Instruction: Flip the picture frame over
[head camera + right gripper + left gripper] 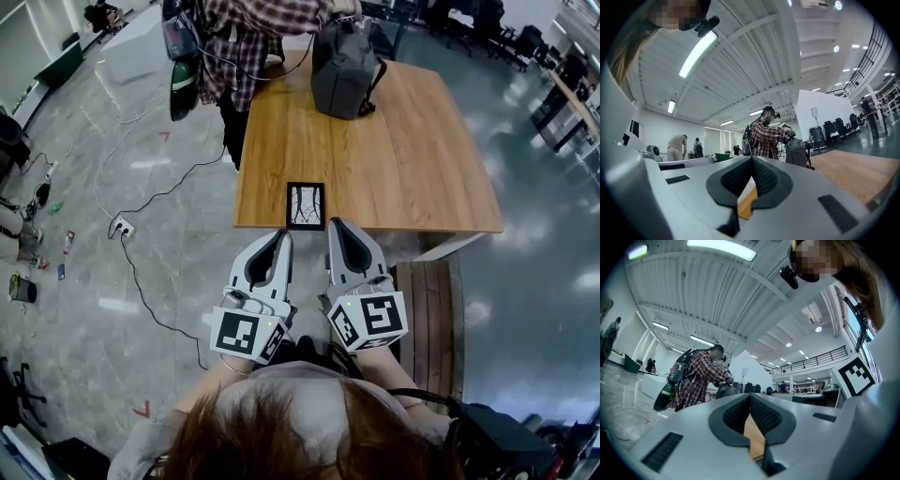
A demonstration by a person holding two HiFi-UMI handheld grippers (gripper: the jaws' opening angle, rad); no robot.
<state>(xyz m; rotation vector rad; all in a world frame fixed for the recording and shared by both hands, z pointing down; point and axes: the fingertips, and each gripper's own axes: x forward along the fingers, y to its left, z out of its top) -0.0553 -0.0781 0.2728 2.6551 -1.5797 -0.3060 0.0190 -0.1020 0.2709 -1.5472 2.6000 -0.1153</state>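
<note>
A small black picture frame [305, 205] lies flat at the near edge of the wooden table [412, 159], its pale picture with dark branching lines facing up. My left gripper [284, 234] and right gripper [334, 225] hover side by side just short of the table's edge, tips pointing at the frame. Both are shut with nothing between the jaws. In the left gripper view the closed tips [750, 395] meet over a strip of the table [754, 439]. The right gripper view shows its tips [751, 159] pressed together the same way.
A dark grey bag [343, 67] stands at the table's far end. A person in a plaid shirt [258, 37] leans over the far left corner. A cable and power strip [123, 227] lie on the floor at left. A wooden bench [428, 314] sits under the near right.
</note>
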